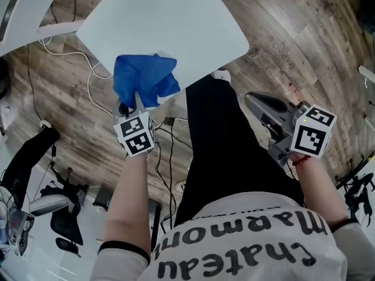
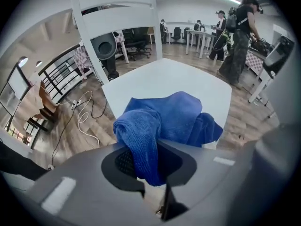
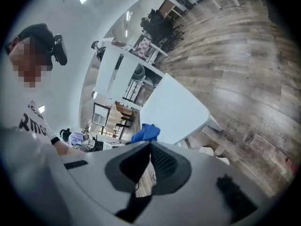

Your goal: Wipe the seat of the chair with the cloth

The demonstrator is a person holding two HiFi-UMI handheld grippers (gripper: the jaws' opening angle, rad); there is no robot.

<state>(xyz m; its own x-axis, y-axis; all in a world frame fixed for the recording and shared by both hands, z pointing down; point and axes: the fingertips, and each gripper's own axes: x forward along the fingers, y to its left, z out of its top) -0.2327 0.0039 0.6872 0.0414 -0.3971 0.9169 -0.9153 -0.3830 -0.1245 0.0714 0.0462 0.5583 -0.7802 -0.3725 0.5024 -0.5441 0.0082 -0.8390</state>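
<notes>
1. Gripping a fold of the blue cloth (image 2: 164,121), the left gripper (image 2: 150,173) has its jaws clenched on the fabric
2. The cloth sits bunched at the near edge of the white chair seat (image 1: 170,22), with part of it spilling past the rim toward that gripper
3. The right gripper (image 3: 150,150) has its jaws pressed together on nothing. It hangs over the wooden floor (image 1: 293,28), well apart from the seat, beyond the person's dark trouser leg (image 1: 222,151)
4. The white backrest (image 2: 115,4) rises at the seat's far side

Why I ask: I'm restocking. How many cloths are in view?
1: the blue cloth, shut in the left gripper's jaws, over the white chair seat's near edge. No other shows.
</notes>
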